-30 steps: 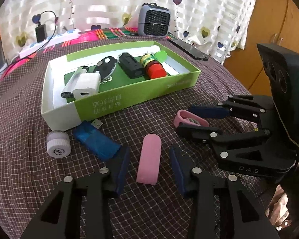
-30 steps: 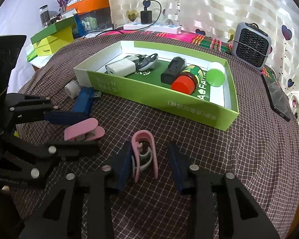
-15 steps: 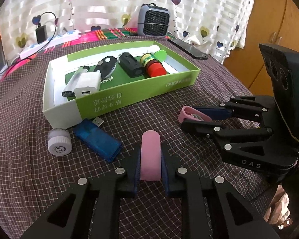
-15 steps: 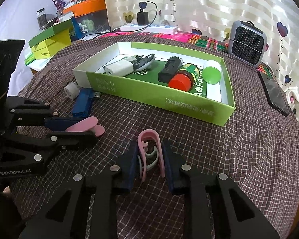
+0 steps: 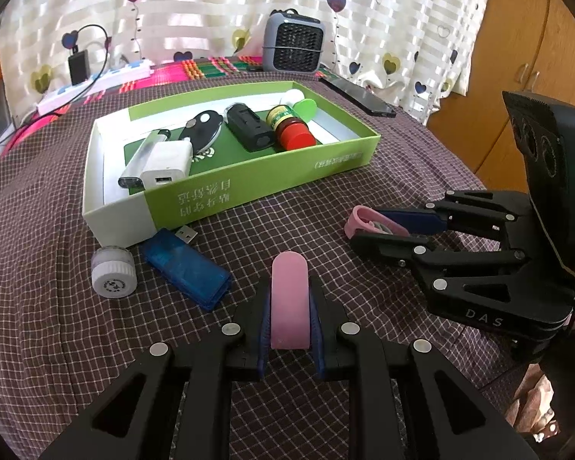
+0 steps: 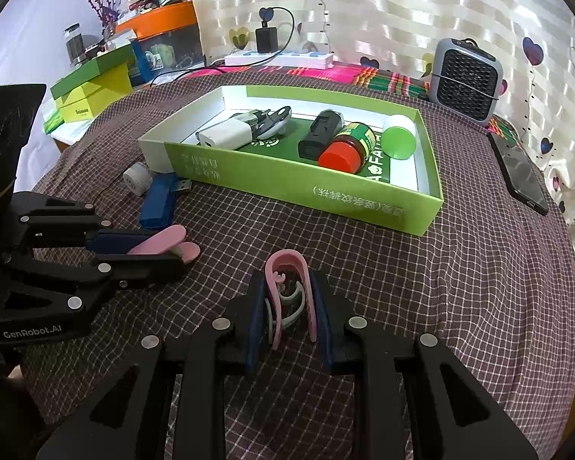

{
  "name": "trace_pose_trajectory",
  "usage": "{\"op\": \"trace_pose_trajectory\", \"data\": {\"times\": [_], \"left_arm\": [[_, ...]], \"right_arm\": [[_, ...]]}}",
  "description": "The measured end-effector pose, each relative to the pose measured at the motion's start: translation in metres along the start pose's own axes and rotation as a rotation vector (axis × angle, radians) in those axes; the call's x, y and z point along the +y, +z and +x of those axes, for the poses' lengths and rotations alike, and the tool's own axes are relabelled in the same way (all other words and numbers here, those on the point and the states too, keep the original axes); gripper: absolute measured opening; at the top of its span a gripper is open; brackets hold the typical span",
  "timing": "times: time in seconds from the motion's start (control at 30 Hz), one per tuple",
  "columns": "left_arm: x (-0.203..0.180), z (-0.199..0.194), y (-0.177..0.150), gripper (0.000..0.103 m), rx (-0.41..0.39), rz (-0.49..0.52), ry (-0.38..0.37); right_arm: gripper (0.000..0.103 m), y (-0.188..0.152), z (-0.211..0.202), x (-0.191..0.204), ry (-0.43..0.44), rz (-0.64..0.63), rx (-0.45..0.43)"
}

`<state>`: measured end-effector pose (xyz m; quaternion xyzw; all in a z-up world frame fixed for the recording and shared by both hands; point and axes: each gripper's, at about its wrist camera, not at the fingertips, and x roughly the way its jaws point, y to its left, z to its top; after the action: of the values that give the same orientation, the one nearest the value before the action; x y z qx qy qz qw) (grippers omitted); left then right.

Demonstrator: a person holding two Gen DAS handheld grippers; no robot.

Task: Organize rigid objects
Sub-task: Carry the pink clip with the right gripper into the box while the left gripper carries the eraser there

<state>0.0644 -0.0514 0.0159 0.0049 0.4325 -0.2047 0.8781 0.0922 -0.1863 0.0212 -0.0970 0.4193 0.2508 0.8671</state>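
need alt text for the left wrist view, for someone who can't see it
The left gripper is shut on a flat pink clip on a checked tablecloth, while the right gripper at the right is shut on a pink clamp. Behind them a green box holds a white charger and a red-capped bottle; a blue USB stick lies outside it.

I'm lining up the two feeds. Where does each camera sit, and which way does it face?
Left wrist: on the left hand-held gripper, looking down its fingers at a pink clip and green box; right hand-held gripper at right.
Right wrist: on the right hand-held gripper, shut on a pink clamp; left one at left.
Shared: box, blue USB stick, fan heater.
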Motion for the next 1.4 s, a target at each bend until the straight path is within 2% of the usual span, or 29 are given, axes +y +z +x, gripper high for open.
{"op": "trace_pose_trajectory", "data": {"times": [0.8,0.93,1.0,1.4], "left_arm": [[0.006,-0.033,0.011,0.017,-0.078,0.013,-0.004],[0.013,-0.038,0.015,0.017,-0.087,-0.021,-0.038],[0.014,-0.041,0.018,0.017,-0.098,-0.009,-0.012],[0.040,-0.049,0.051,0.017,-0.141,-0.018,0.019]], "right_arm": [[0.025,0.009,-0.026,0.004,-0.003,0.040,-0.058],[0.025,0.012,-0.029,0.004,-0.002,0.043,-0.066],[0.025,0.013,-0.030,0.004,-0.001,0.045,-0.069],[0.025,0.041,-0.035,0.000,-0.011,0.038,-0.106]]}}
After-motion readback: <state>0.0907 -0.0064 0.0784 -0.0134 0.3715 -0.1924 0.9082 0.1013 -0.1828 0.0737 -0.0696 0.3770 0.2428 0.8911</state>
